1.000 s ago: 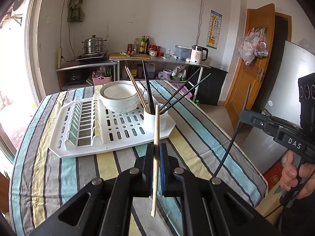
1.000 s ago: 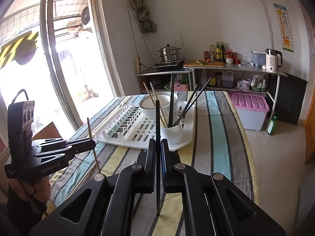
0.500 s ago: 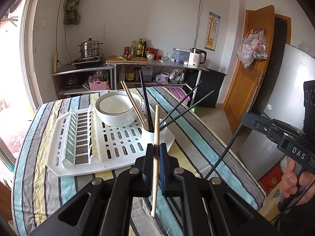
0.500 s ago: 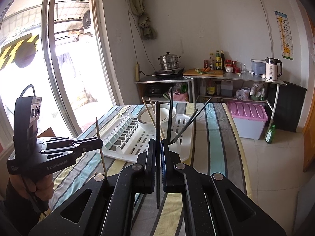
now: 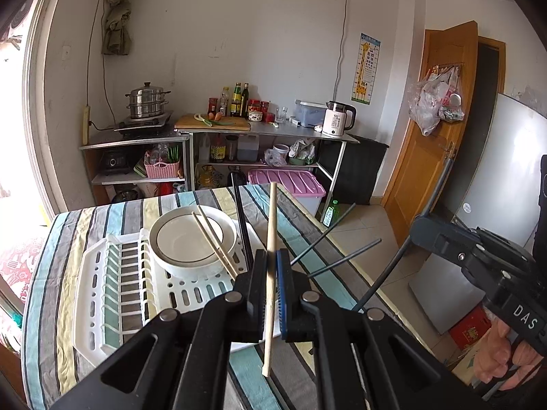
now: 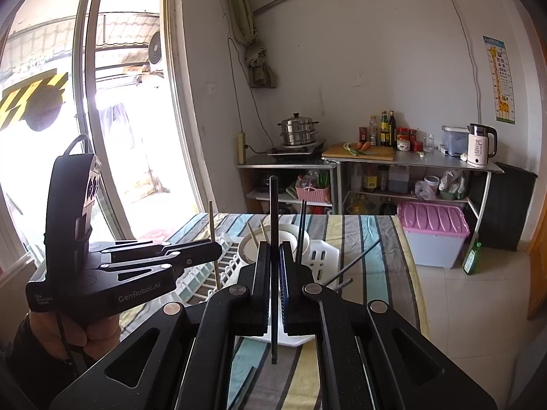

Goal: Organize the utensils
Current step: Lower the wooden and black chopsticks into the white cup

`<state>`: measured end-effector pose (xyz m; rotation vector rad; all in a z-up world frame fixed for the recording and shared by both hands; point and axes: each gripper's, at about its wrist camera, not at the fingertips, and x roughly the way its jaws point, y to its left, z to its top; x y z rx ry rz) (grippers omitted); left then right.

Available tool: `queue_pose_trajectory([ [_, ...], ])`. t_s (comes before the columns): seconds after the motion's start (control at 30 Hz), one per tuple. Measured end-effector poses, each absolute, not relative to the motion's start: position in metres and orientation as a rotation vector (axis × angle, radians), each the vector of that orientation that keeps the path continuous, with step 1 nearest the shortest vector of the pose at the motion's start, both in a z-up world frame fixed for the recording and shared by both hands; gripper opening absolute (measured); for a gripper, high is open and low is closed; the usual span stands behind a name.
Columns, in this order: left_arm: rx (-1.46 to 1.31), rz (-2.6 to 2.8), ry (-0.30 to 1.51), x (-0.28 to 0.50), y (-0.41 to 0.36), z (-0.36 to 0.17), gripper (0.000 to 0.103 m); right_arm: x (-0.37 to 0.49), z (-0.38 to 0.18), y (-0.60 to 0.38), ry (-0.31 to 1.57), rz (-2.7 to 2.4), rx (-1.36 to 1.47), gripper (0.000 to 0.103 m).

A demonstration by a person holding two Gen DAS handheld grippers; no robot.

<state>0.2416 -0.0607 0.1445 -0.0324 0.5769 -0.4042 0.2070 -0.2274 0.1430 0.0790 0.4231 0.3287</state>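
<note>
Left wrist view: the left claw pinches one wooden chopstick and the right claw a dark chopstick, each gripped thinly mid-shaft, so either could pivot or slip before reaching the white cup.

Both wrist views look down across striped table, sharing dish rack.

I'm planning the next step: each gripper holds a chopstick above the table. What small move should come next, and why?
Probably carry the left gripper with its wooden chopstick forward over the cup and lower it in. The other chopsticks already stand there on the rack; both grippers are shut on upright sticks.
</note>
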Motion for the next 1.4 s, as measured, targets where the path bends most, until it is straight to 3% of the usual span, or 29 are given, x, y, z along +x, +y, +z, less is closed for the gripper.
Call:
queue_pose_trajectory([
  [0.47, -0.066, -0.406, 0.541, 0.301, -0.069, 0.156, 0.006, 0.262, 0.149, -0.226, 0.407, 0.305, 0.103, 0.005],
  [1.4, -0.105, -0.373, 0.654, 0.341, -0.068, 0.083, 0.006, 0.301, 0.095, -0.229, 0.541, 0.275, 0.122, 0.005],
])
